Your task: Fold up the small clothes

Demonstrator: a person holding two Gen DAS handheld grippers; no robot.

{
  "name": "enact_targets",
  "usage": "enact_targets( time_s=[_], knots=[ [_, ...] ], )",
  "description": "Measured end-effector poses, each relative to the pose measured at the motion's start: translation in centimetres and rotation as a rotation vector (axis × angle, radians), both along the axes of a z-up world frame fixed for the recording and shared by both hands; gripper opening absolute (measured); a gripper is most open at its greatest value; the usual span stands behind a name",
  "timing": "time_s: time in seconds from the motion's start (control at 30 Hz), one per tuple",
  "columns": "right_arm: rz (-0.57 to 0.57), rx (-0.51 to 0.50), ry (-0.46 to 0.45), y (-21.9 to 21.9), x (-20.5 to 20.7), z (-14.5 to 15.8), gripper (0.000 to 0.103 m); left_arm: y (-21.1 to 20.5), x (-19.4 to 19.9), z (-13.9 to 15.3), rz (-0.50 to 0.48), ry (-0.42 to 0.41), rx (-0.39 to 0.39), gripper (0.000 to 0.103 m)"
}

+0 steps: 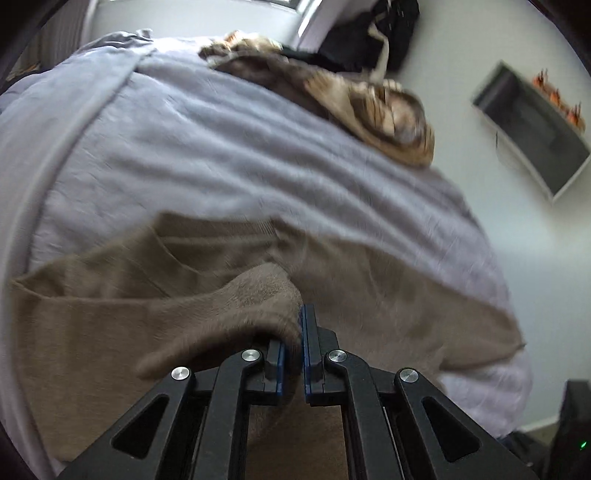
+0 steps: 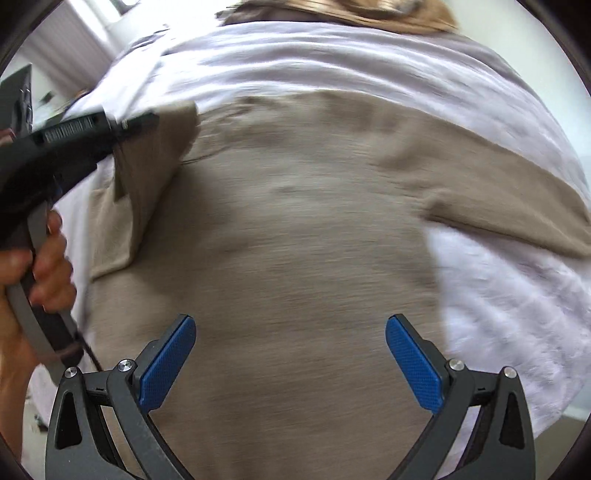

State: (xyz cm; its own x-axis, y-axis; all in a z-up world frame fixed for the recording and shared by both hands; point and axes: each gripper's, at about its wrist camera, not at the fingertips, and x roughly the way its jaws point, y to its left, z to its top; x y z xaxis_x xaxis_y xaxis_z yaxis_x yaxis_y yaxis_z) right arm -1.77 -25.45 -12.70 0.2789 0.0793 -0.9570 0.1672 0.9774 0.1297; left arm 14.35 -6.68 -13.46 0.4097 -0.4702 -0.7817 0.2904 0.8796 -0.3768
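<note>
A beige knitted garment (image 2: 295, 229) lies spread on a bed with a pale lilac sheet (image 2: 498, 295). My left gripper (image 1: 295, 332) is shut on a bunched fold of the beige garment (image 1: 207, 295), at its left sleeve, and lifts it. In the right wrist view the left gripper (image 2: 147, 120) shows at the upper left, pinching the sleeve edge, with the person's hand on its handle. My right gripper (image 2: 291, 350) is open and empty, hovering over the garment's lower body. Both views are blurred by motion.
A pile of brown patterned clothes (image 1: 369, 107) lies at the far side of the bed. A dark bundle (image 1: 373, 33) sits beyond it. A wall-mounted fireplace (image 1: 535, 125) is on the white wall at right. The lilac sheet (image 1: 184, 147) shows between garment and pile.
</note>
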Motion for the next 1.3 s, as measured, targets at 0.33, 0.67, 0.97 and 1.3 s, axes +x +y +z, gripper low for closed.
enact_targets(
  time_s=[0.33,0.67,0.97,1.3],
  knots=[
    [-0.033,-0.06,-0.025,-4.4,2.7,-0.5,0.103,1.0,-3.7,1.1,0.028,-0.053,0.256,0.086],
    [0.56,-0.444,-0.263,11.0,10.9,-1.1,0.101,17.2,0.4,-4.1,0.375,0.22,0.343,0.086],
    [0.287,-0.158,-0.249,6.2,16.3,-2.0,0.01,19.2,0.5,-7.1,0.44,0.231,0.332,0.086],
    [-0.299,0.348,-0.141,-9.9,11.9,-6.2,0.033,18.2,0.5,-6.0,0.424,0.21,0.418,0.088]
  ],
)
